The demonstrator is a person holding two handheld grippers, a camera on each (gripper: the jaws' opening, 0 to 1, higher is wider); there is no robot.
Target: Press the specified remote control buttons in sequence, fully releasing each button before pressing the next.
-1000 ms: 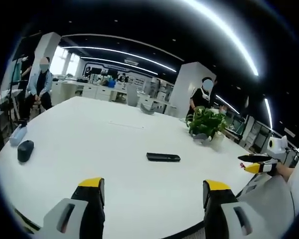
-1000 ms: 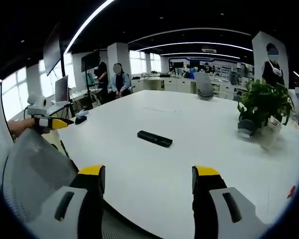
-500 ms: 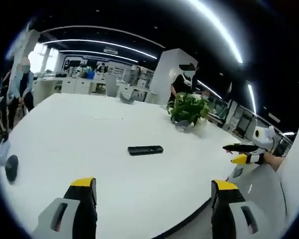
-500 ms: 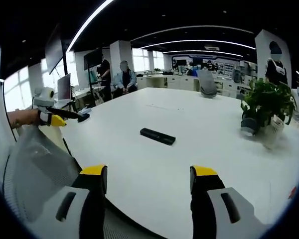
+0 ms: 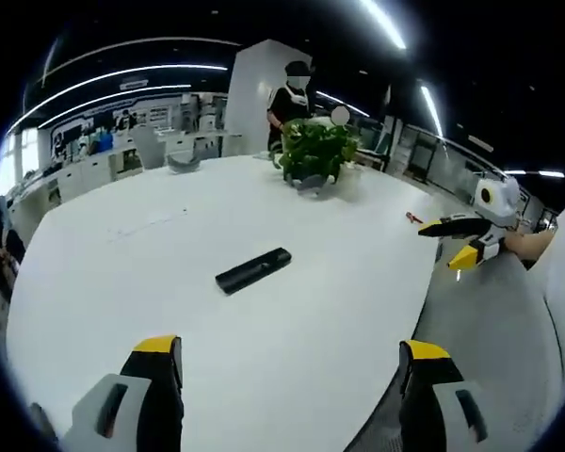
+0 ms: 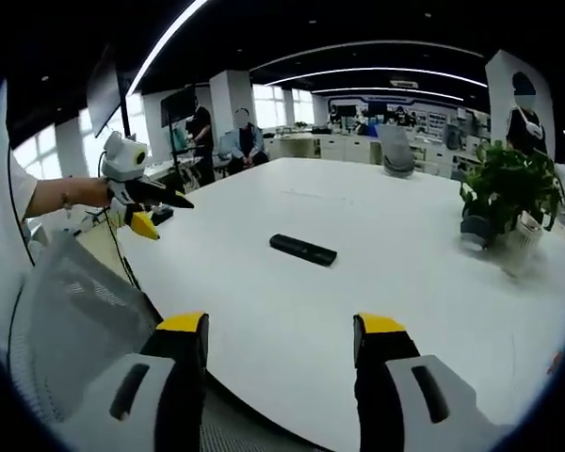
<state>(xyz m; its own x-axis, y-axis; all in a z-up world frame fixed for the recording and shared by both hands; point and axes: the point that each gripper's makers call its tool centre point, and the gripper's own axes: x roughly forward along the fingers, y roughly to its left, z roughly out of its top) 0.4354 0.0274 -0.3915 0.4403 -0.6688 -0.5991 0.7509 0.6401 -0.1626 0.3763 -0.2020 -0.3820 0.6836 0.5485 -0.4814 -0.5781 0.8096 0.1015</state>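
- The left gripper (image 5: 287,363) has its two yellow-tipped jaws spread wide with nothing between them; in the right gripper view it hangs off the table's left edge (image 6: 155,209), held in a person's hand, jaws apart there too.
- The right gripper (image 6: 281,344) is likewise wide open and holds nothing; from the left gripper view it shows at the right, beyond the table's edge (image 5: 457,240), one jaw black, one yellow, parted.
- One remote control (image 5: 253,270) lies flat on the white table (image 5: 122,282), well ahead of both grippers and touched by neither; in the right gripper view it sits near the middle of the tabletop (image 6: 303,250).
- One potted plant (image 6: 508,193) stands near the far right of the table, well apart from the remote.
- One mesh chair back (image 6: 66,320) sits low at the left of the right gripper view.
- Two people (image 6: 240,141) are beyond the table's far left corner; another stands behind the plant (image 5: 292,94).
- Since a second ago the left gripper view has swung round, so the remote now lies slanted rather than level; the left gripper has risen higher beside the table, and its jaws have opened wider.
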